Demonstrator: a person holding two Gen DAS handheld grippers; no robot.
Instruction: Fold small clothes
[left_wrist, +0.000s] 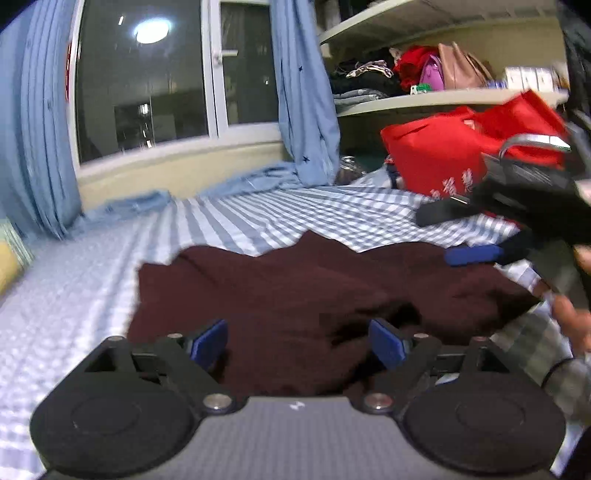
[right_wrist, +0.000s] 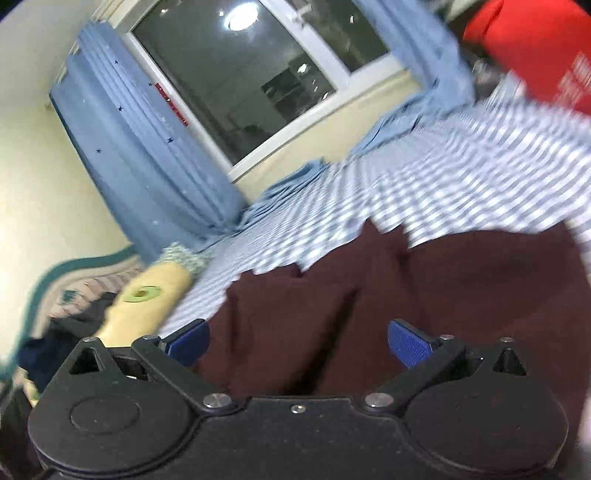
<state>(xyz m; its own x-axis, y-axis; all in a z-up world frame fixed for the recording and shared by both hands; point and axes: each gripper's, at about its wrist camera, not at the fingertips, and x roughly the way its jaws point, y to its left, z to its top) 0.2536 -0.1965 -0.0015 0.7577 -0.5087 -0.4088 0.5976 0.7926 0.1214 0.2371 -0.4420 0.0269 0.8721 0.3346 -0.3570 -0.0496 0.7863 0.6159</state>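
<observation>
A dark maroon garment (left_wrist: 295, 291) lies spread on the blue-and-white checked bed sheet (left_wrist: 258, 218). My left gripper (left_wrist: 299, 345) is open, with its blue pads just above the garment's near edge and nothing between them. The right gripper (left_wrist: 458, 232) shows at the right of the left wrist view, above the garment's right side, fingers apart. In the right wrist view the right gripper (right_wrist: 299, 341) is open and empty over the same garment (right_wrist: 424, 295). That view is tilted and blurred.
Red bags (left_wrist: 454, 151) sit on the bed at the back right, below cluttered shelves (left_wrist: 424, 98). Blue curtains (left_wrist: 306, 110) and a dark window (left_wrist: 147, 81) stand behind the bed. A yellow pillow (right_wrist: 147, 306) and dark clothes (right_wrist: 74, 332) lie to the left.
</observation>
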